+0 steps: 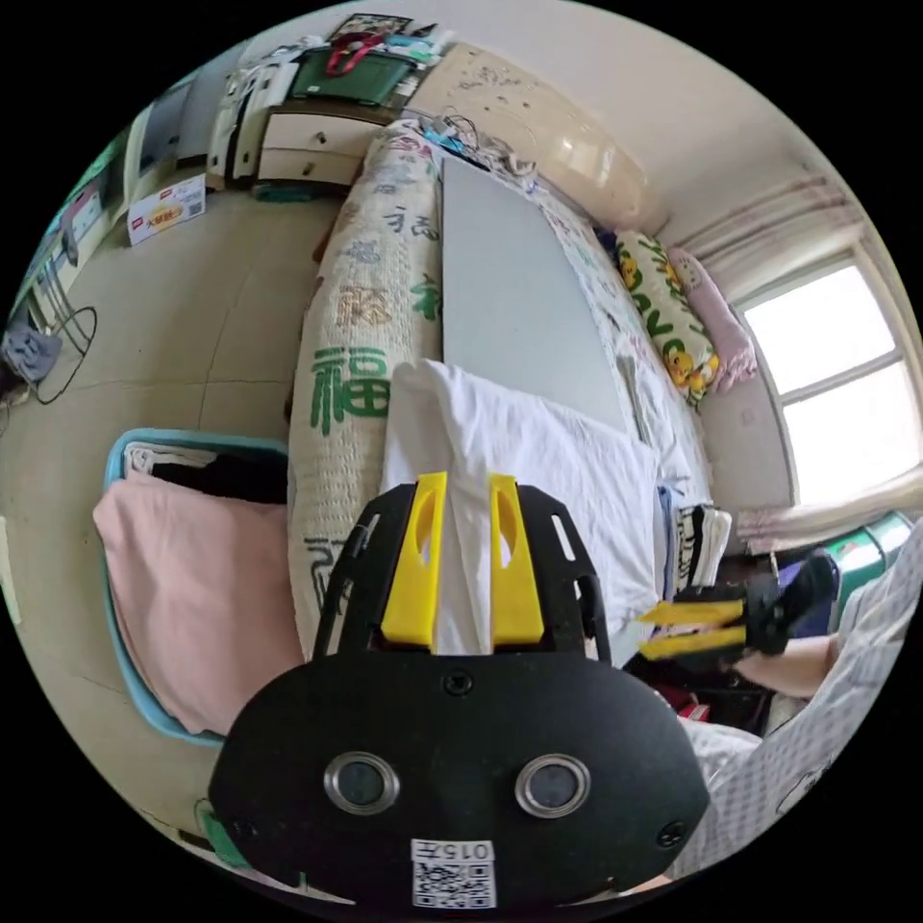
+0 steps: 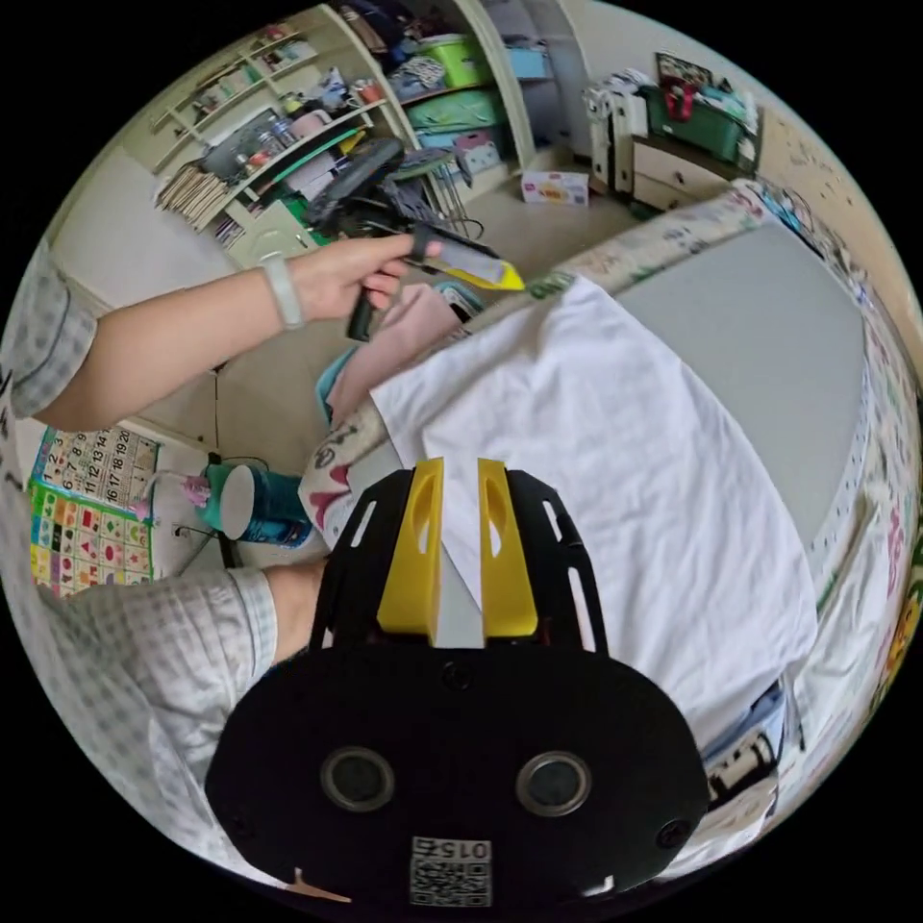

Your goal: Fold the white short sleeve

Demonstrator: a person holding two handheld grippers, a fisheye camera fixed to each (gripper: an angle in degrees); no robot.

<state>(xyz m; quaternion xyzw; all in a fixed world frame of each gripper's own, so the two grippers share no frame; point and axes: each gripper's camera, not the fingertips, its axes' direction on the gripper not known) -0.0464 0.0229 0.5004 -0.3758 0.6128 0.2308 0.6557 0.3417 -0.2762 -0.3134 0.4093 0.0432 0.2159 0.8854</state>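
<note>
The white short-sleeve shirt (image 1: pixel 577 471) lies spread on a grey board (image 1: pixel 510 288) on the bed. My left gripper (image 1: pixel 468 538) is shut on a raised fold of the shirt, and white cloth fills the gap between its yellow jaws. In the right gripper view the shirt (image 2: pixel 625 461) lies flat, and a hand holds the left gripper (image 2: pixel 481 269) at its far corner. My right gripper (image 2: pixel 460 538) sits at the near edge with its jaws close together on the cloth. It also shows in the left gripper view as the right gripper (image 1: pixel 673 625) at the shirt's edge.
A blue basket (image 1: pixel 120 461) with pink cloth stands on the floor beside the bed. A patterned quilt (image 1: pixel 356 317) covers the bed edge. Pillows (image 1: pixel 673 317) lie by the window. Folded clothes (image 2: pixel 750 750) sit past the shirt. Shelves (image 2: pixel 288 144) and drawers (image 2: pixel 673 163) line the walls.
</note>
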